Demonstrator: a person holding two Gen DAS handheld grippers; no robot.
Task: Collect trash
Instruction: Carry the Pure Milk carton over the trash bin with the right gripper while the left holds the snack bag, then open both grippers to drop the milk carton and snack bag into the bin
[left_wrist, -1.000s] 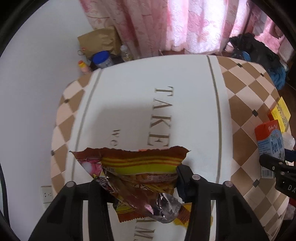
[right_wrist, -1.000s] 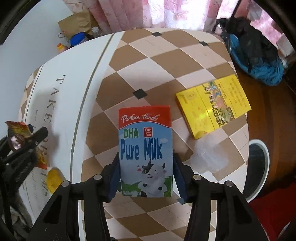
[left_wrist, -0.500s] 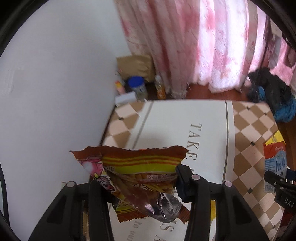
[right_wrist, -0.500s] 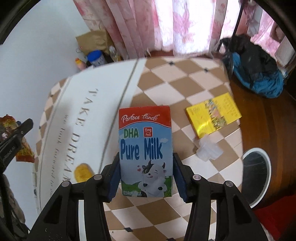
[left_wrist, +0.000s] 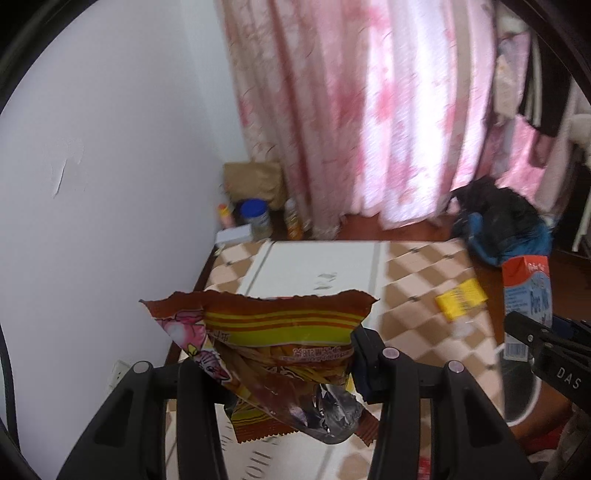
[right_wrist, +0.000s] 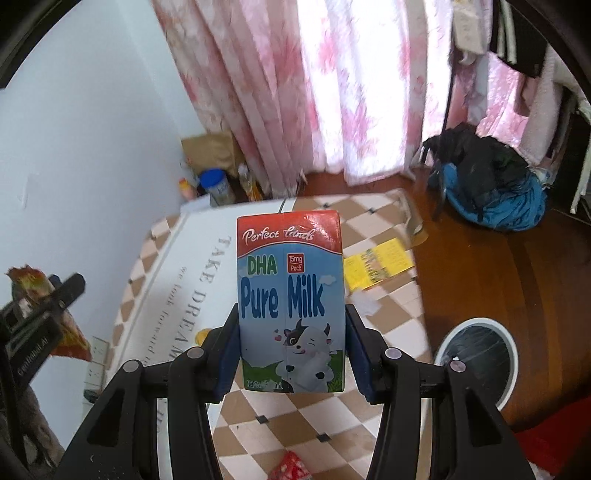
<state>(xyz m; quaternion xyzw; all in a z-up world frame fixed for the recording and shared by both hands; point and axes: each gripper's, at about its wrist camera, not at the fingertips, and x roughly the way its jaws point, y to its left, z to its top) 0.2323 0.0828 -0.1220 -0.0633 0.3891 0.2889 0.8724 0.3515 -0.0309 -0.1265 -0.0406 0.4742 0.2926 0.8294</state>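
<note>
1. my left gripper (left_wrist: 280, 363) has its fingers partly closed on a torn snack wrapper (left_wrist: 273, 350); the wrapper is pinched at its lower half and its ragged top edge stands up toward 12 o'clock in the left wrist view.
2. my right gripper (right_wrist: 291, 354) has its fingers set about halfway, clamped on both sides of an upright milk carton (right_wrist: 290, 306); the blue pads touch the carton's lower side walls.
3. both items are clear of the counter (right_wrist: 332, 421), which carries a checked and lettered cloth. i judge the pick-up stage for these two pieces complete.
4. a round white-rimmed bin (right_wrist: 474, 363) stands on the wooden floor at 4 o'clock in the right wrist view, just beside the counter edge. nothing i hold is in it yet, so the deposit step is not done for either item.
5. items left on the counter, right wrist view:
   - a yellow flat box (right_wrist: 376, 267) at 2 o'clock of the carton;
   - a small clear crumpled piece (right_wrist: 364, 306) just below that box;
   - a small yellow scrap (right_wrist: 201, 336) at 9 o'clock, next to my left finger pad;
   - a red wrapper (right_wrist: 290, 467) at 6 o'clock, partly cut off by the frame.
6. judgement: the task is in its early-to-middle part; two pieces in hand, about four to collect, none seen binned. the bin's contents cannot be read.
</note>
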